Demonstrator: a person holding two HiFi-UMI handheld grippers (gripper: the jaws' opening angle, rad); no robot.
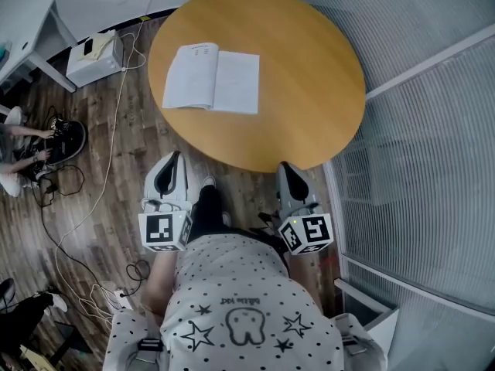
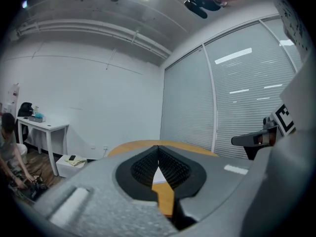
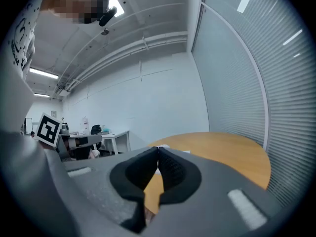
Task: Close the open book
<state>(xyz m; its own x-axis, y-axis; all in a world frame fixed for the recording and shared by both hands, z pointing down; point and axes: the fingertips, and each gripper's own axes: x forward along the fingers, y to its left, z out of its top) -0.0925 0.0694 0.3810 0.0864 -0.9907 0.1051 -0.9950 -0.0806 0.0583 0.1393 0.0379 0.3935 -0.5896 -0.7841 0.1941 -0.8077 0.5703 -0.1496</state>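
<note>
Head view. The round wooden desk (image 1: 309,76) is filling the upper middle of the frame. The open book (image 1: 213,78) is lying flat on it, pages up, toward 10 o'clock from the desk's centre, with its spine running roughly 12 to 6. Nothing is touching it.

Left tongs (image 1: 169,163) are hovering off the desk's rim at about 7 o'clock, over the wood floor (image 1: 116,168), pointing toward 12. In the left gripper view the left tongs (image 2: 158,150) are pressed together at the tips and pinching nothing. Desk edge is showing beyond them.

Right tongs (image 1: 287,170) are hovering just off the rim at about 5 o'clock, also pointing toward 12. In the right gripper view they (image 3: 157,152) are pressed together too, with nothing between them. Both tongs are well apart from the book.

Marker cubes are sitting behind each tool, left cube (image 1: 164,230) and right cube (image 1: 308,233).

Surroundings: a white box (image 1: 94,59) is standing on the floor at 9 o'clock from the desk, and cables (image 1: 85,207) are trailing across the floor. A blinds-covered glass wall (image 1: 433,130) is running along the 3 o'clock side. Another person (image 1: 15,157) is sitting at the far 9 o'clock edge.
</note>
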